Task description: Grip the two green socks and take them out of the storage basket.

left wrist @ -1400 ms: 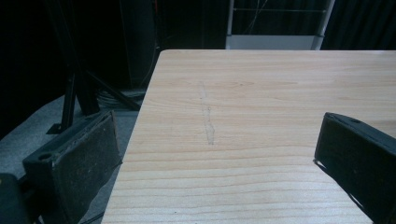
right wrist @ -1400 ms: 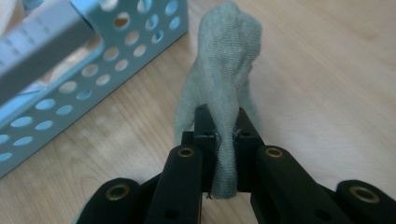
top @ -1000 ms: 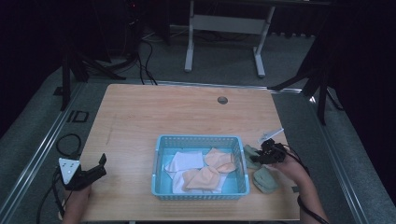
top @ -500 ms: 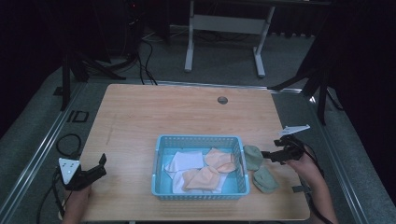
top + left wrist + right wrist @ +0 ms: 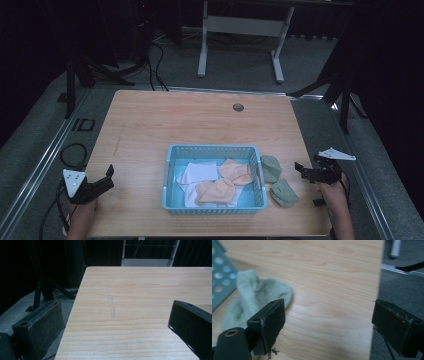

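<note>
Your right tongs gape wide and empty at three o'clock of the basket, beside two green socks, while your left tongs sit open, empty, at eight o'clock on the table.

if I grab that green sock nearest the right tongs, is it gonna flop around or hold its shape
Probably floppy: the green sock lies crumpled and soft-looking on the table. It likely weighs little and would drape from the right tongs, now open. Its fuzzy knit should grip, not slip.
</note>
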`<state>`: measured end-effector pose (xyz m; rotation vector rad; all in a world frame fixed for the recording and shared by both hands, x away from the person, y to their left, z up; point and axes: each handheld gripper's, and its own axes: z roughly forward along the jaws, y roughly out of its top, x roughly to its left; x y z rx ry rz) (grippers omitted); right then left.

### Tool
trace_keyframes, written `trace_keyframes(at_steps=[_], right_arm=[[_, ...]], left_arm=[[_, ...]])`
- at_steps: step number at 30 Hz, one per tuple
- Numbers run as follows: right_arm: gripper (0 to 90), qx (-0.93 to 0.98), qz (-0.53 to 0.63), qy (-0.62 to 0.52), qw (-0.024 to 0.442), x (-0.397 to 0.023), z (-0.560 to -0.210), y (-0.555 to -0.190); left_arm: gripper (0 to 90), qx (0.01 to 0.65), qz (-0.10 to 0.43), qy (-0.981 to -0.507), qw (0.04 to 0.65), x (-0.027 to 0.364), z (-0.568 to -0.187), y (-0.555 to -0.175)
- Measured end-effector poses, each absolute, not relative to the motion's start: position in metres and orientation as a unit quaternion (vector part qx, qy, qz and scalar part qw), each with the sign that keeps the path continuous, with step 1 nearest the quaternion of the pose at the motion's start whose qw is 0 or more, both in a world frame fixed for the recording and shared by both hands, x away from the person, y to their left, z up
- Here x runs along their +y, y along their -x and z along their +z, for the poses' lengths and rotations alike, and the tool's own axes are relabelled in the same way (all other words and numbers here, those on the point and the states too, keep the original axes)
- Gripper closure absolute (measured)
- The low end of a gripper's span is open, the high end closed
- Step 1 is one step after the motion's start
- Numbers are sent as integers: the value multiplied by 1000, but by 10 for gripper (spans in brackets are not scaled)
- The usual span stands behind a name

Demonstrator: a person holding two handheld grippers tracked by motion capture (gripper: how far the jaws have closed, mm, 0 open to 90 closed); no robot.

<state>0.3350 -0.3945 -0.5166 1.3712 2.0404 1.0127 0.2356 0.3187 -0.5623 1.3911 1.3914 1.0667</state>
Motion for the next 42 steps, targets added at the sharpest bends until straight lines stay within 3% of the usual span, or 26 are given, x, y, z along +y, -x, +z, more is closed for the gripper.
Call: trace_keyframes(at_steps=[11,29,42], right_arm=[[115,659,389,-561,315,-410,-535,-303],[116,612,403,-567,377,-411,-551,-268],[138,585,436,-577,367,-419,-554,-265]], left_arm=[[5,559,429,-560,436,319,-562,-236],[5,558,429,-560,437,319,-562,-236],[5,560,428,-559,437,319,-562,-236]])
